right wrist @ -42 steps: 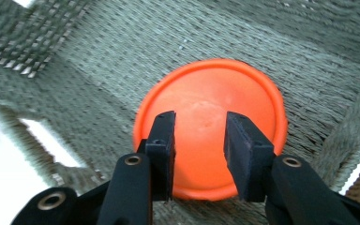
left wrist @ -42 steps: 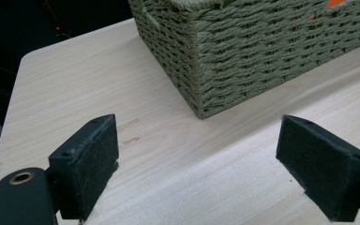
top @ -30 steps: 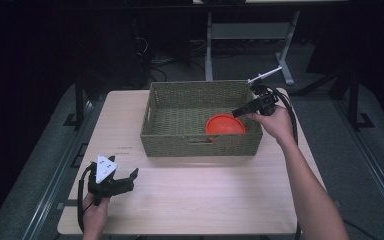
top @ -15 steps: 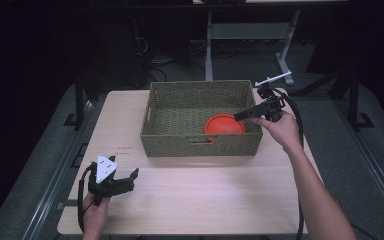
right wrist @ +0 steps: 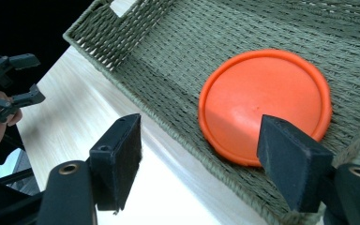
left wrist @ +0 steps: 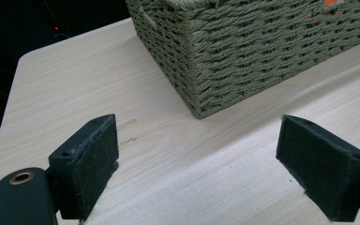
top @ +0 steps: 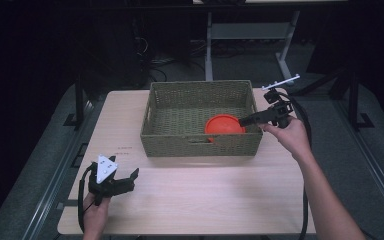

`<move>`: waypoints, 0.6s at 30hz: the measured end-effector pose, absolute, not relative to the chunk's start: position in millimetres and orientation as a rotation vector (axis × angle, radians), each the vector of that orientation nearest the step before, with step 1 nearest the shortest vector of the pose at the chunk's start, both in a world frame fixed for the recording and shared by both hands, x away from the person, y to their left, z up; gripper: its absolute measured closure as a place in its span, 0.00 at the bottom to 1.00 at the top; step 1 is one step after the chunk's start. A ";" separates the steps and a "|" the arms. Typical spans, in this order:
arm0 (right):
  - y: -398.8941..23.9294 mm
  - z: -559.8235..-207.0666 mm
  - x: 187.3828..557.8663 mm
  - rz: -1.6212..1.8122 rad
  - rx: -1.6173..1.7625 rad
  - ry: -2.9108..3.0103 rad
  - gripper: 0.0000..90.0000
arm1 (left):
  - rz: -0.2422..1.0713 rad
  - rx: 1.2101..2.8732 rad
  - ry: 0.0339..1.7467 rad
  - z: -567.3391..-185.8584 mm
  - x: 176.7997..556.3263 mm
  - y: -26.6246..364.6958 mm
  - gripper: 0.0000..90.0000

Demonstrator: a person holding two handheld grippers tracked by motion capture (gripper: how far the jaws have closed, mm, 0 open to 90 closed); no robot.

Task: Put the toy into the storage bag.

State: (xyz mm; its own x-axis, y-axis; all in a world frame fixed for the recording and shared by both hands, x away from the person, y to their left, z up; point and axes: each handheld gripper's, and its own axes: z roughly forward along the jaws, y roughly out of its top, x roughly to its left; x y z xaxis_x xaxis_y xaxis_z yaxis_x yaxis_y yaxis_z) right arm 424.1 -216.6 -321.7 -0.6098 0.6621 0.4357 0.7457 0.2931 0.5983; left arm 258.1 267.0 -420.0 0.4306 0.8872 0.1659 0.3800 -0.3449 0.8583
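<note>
One orange disc (top: 224, 125), flat on the floor of the woven basket (top: 200, 90), lodged in the corner at about 4 o'clock of the basket as the high view shows it, its rim close against the near wall; whether it touches that wall I cannot tell.

Right gripper (top: 247, 120): mine, at 3 o'clock of the basket, poised over the right rim. My jaws have just been opening and now stand spread wide, with nothing pinched. In the right gripper view the disc (right wrist: 265, 105) lies beyond and below my pads (right wrist: 293, 161), apart from them.

Left gripper (top: 125, 181): mine also, parked at 7 o'clock of the table (top: 205, 200), well apart from the basket. Jaws spread, holding nothing; bare wood lies between the pads (left wrist: 86, 164).

Step in hand, as I judge it: release done, withdrawal due. To do it well:
- Lift up and clear of the rim before swinging away, so a pad does not catch the weave.
- Keep the jaws spread until clear.
- Keep the trailing cable off the basket wall.
- Leave the left gripper where it rests.
</note>
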 end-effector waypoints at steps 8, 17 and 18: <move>-220.4 -319.0 409.3 -1.251 -1.300 -2.435 0.32 | 0.832 1.912 1.077 -420.2 258.1 267.2 0.14; -228.1 -322.7 388.2 -1.284 -1.266 -2.433 0.31 | 0.833 1.911 1.077 -420.4 258.1 267.1 0.14; -229.4 -323.7 386.1 -1.284 -1.264 -2.435 0.31 | 0.833 1.913 1.076 -420.4 258.1 267.0 0.14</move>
